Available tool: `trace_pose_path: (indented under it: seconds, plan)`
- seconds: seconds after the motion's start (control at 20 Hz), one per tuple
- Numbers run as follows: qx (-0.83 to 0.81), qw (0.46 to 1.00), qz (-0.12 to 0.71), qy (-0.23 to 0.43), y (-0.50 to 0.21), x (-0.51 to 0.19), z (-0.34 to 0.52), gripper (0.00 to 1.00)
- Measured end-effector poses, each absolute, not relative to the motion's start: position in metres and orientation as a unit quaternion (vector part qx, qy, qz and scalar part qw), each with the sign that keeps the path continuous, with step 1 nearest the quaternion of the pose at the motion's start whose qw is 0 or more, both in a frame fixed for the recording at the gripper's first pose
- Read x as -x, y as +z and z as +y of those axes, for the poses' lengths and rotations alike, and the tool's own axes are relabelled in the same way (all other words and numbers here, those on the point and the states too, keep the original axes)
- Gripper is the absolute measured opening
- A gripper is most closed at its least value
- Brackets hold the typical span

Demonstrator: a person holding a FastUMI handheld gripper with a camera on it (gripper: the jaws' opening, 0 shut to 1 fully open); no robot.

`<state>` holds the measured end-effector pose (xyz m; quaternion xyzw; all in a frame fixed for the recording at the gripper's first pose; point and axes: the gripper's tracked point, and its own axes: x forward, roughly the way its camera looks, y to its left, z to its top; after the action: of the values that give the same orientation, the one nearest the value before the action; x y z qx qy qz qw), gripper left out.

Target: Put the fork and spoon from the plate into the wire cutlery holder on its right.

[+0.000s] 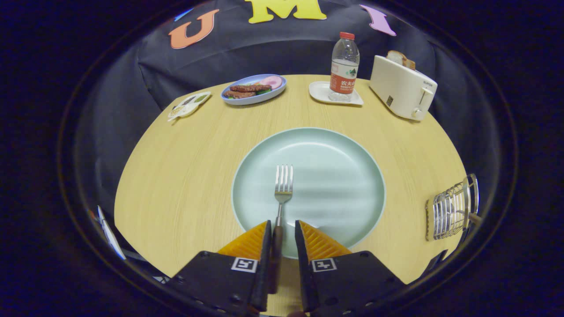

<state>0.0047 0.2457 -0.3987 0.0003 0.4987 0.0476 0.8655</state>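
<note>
A metal fork [283, 185] with a dark handle lies on the pale green plate [343, 176], its tines pointing away from me. My gripper [283, 223] is low over the plate's near rim and open. The fork's handle runs back between the two fingers, close against the left one, with a gap to the right one. The wire cutlery holder [451, 207] stands to the right of the plate, near the table's edge. A thin brown handle end [475, 217] pokes out at the holder's right side.
Beyond the plate are a water bottle [344, 66] on a small white tray [324, 93], a white toaster [402, 87] holding bread, a blue dish of food [254, 89] and a small packet [188, 105]. Bare wooden table [185, 176] lies left of the plate.
</note>
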Motion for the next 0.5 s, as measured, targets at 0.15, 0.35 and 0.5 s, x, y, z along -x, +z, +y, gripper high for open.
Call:
trace_pose_path:
  seconds: [0.15,0.35,0.5]
  plan:
    - [-0.008,0.862,0.506,0.037,-0.403,-0.004,0.241,0.21]
    - [-0.002,0.853,0.520,0.037,-0.404,-0.007,0.237,0.02]
    - [0.000,0.852,0.523,0.039,-0.396,-0.009,0.232,0.02]
